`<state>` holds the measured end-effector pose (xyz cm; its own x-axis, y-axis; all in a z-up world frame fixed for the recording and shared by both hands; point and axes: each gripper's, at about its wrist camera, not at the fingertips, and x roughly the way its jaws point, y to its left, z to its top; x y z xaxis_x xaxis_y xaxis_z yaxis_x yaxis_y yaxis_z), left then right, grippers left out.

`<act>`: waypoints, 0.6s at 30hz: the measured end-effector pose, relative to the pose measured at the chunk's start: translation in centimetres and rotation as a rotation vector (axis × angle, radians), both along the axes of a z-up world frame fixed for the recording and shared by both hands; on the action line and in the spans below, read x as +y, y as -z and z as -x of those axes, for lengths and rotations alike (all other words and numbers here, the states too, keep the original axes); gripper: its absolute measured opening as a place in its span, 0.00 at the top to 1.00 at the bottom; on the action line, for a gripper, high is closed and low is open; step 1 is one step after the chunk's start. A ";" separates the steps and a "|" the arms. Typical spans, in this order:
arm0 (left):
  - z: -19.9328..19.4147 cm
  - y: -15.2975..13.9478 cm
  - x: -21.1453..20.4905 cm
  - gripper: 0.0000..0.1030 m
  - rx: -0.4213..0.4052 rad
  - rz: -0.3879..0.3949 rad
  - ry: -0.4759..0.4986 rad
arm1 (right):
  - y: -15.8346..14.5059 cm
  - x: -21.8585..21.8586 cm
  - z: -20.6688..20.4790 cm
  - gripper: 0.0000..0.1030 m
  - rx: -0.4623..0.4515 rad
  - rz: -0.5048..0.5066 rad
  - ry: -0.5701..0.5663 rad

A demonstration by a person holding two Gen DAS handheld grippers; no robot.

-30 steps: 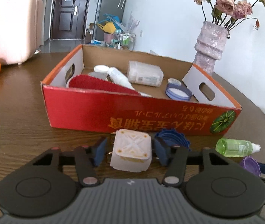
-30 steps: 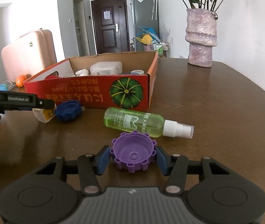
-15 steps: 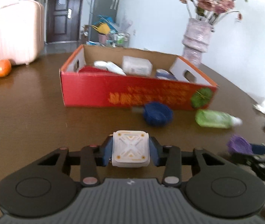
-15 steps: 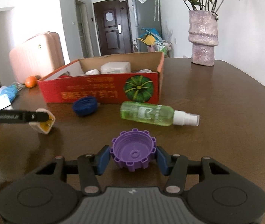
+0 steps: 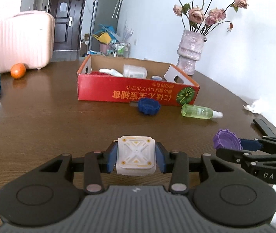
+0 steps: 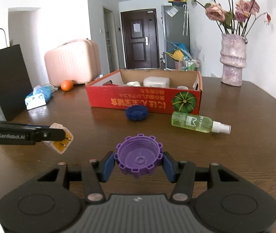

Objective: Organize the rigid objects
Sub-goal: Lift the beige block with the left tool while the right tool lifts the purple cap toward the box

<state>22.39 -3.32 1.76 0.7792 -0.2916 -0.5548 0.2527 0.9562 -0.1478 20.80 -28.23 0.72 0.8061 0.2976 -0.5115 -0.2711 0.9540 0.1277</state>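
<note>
The white square plastic plug adapter with an embossed cross on its face (image 5: pixel 136 155) sits clenched between the blue pads of the left tool (image 5: pixel 136 157), held above the dark brown wooden worktop (image 5: pixel 50 120) well in front of the red cardboard box with a pumpkin print (image 5: pixel 136 94). It looks light, stiff and smooth-sided, so the flat opposite flanks now gripped are probably the safest hold; the brass prongs seen from the right wrist view are best left alone. The purple toothed plastic screw cap (image 6: pixel 138 160) is gripped open side up across its rim by the right tool (image 6: pixel 138 164), also in front of the box and clear of the worktop as far as can be judged. It seems light and rigid, and its teeth should stop it from slipping. Just before the box's front wall lie a dark blue toothed plastic cap (image 5: pixel 149 106) and, nearer the pumpkin corner, a clear green spray bottle with a white nozzle (image 5: pixel 201 112) on its side; the bottle is round and may roll. Inside the box rest a few pale containers. Both held pieces likely go there next.
</note>
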 end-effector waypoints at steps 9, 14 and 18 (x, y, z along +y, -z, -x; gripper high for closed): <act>-0.3 -0.7 0.3 0.60 -0.025 0.013 0.022 | -0.8 -0.3 0.6 0.49 -0.021 0.005 0.028; -2.9 -2.2 0.4 0.60 -0.066 0.014 0.038 | -1.9 -0.4 -1.4 0.49 -0.046 0.009 0.028; -6.5 -4.0 0.1 0.60 -0.095 0.037 0.063 | -3.7 -0.6 -4.7 0.49 -0.068 -0.026 -0.011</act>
